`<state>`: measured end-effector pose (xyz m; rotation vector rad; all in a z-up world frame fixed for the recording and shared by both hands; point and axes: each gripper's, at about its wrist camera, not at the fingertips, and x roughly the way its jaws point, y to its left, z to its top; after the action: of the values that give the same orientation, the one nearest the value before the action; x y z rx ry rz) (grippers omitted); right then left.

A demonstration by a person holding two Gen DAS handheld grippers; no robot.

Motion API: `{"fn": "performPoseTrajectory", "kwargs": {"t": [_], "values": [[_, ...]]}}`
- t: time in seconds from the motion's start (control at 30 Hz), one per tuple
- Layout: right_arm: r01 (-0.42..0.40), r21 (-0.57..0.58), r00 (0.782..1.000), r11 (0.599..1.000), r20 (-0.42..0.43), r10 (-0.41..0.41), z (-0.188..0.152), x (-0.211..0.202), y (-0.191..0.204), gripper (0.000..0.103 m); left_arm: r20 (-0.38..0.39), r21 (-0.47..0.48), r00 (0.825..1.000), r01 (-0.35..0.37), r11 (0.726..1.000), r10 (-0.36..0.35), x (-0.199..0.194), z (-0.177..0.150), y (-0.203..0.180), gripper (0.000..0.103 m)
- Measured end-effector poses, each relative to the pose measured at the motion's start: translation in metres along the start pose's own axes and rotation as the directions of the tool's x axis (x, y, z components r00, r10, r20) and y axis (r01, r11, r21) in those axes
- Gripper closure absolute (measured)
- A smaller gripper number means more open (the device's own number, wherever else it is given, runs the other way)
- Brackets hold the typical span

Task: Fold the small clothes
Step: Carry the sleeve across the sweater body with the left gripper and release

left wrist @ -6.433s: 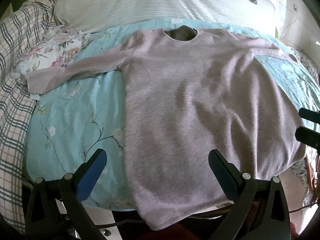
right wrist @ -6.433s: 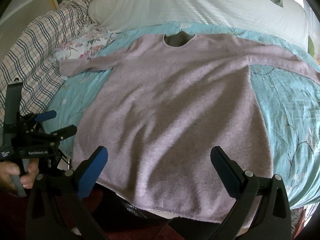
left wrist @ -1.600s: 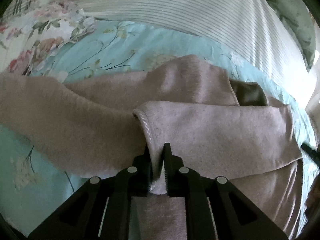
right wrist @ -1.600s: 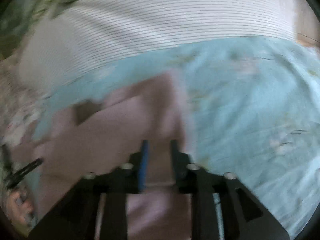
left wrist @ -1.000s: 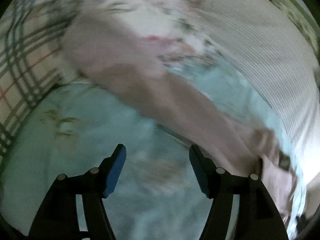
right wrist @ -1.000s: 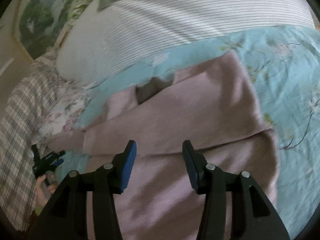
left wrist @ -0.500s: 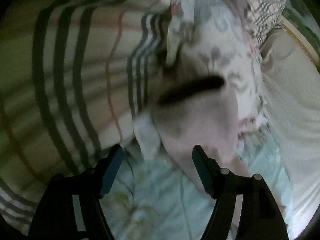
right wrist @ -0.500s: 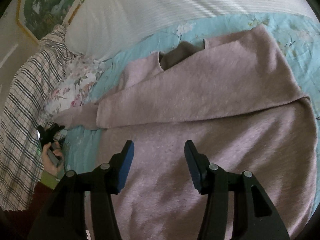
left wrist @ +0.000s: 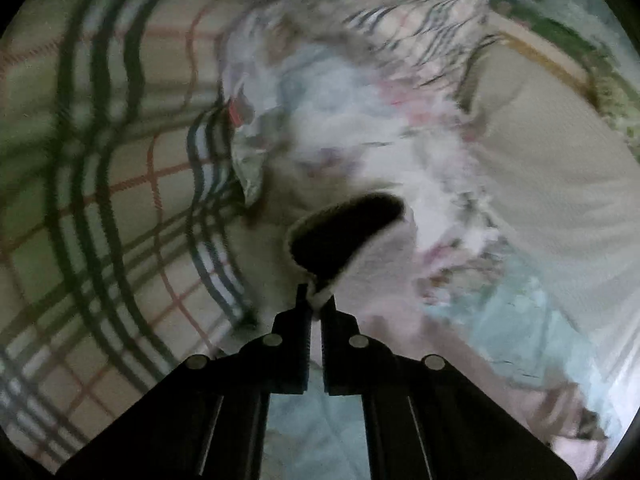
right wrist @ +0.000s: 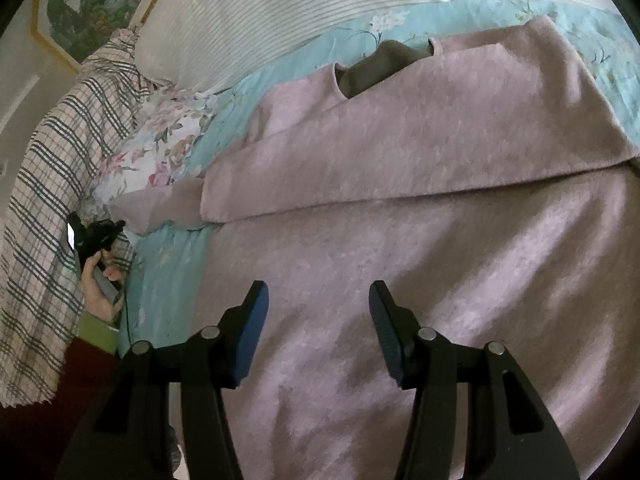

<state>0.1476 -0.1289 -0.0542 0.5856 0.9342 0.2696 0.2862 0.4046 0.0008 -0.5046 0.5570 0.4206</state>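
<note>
Now L gripper (left wrist: 315, 303) clamped on sleeve cuff (left wrist: 344, 232)

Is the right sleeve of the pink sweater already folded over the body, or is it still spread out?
Folded. In the right wrist view the right sleeve lies across the chest of the pink sweater, its cuff end near the left shoulder, and the right gripper is open above.

Both tools (right wrist: 318, 304) are black with silver screws, the right with blue finger pads (right wrist: 250, 330).
</note>
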Motion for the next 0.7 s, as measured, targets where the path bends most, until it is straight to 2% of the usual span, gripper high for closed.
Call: {"fn": "performPoseTrajectory", "kwargs": {"t": [0.13,0.3,0.33,0.47,0.53,0.6,0.7], "values": [[-0.008,-0.005,1.0,1.0,0.009,0.008,-0.006,-0.008,0.0,0.049,0.001,0.074,0.993,0.119,0.99,-0.119,-0.039,-0.016,-0.036,0.101],[-0.02,0.015,0.999,1.0,0.037,0.019,-0.01,-0.021,-0.007,0.049,-0.02,0.193,0.956,0.289,0.937,-0.291,-0.078,-0.052,-0.113,0.101],[-0.021,0.019,0.999,1.0,0.04,0.021,-0.011,-0.023,-0.008,0.049,-0.037,0.198,0.945,0.325,0.925,-0.324,-0.082,-0.059,-0.127,0.101],[-0.031,0.03,0.998,0.999,0.057,0.029,-0.012,-0.035,-0.014,0.049,-0.157,0.234,0.878,0.478,0.846,-0.453,-0.087,-0.096,-0.199,0.101],[-0.036,0.034,0.997,0.999,0.075,0.033,-0.012,-0.042,-0.018,0.049,-0.211,0.263,0.847,0.53,0.806,-0.488,-0.088,-0.119,-0.238,0.101],[-0.034,0.045,0.995,0.998,0.097,0.029,-0.012,-0.049,-0.023,0.049,-0.275,0.284,0.806,0.589,0.757,-0.524,-0.096,-0.15,-0.274,0.101],[-0.031,0.073,0.993,0.997,0.12,0.022,-0.011,-0.058,-0.036,0.049,-0.35,0.315,0.763,0.642,0.699,-0.543,-0.101,-0.196,-0.32,0.102]]}}
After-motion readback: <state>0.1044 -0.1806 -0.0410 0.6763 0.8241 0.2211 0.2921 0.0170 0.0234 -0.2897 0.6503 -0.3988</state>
